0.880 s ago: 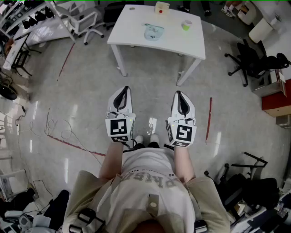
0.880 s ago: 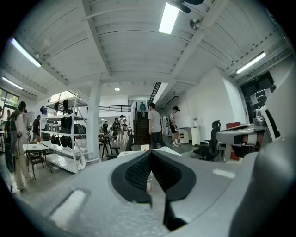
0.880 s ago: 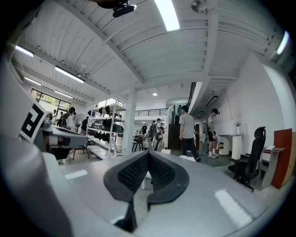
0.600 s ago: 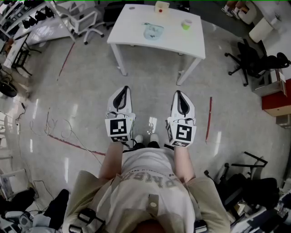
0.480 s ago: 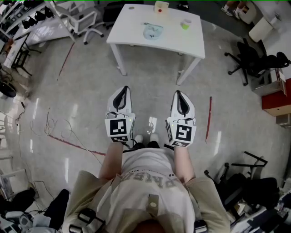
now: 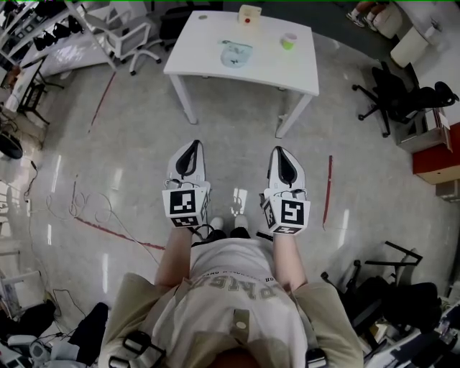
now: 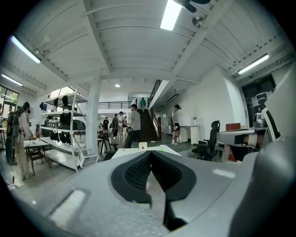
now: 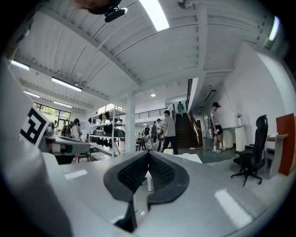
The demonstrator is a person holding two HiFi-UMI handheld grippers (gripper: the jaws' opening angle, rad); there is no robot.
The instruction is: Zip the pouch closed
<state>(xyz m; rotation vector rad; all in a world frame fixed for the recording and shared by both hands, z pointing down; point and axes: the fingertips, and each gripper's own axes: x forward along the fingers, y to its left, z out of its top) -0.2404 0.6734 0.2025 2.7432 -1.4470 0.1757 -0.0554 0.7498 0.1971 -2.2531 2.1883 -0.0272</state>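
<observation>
Well short of the white rectangular table (image 6: 305,75), the smooth white plastic left gripper (image 6: 192,148) and its right gripper (image 6: 280,153) twin were held side by side, both clenched on nothing, ribbed black pads (image 7: 138,171) pressed together at the tips. The soft pale-blue pouch (image 6: 236,52) lay flat near the table's middle, between a small cream box (image 6: 249,14) and a round green cup (image 6: 288,42).

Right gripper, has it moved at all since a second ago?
No. The right gripper sits as far from the red floor tape as before; the whole view just shifted slightly.
</observation>
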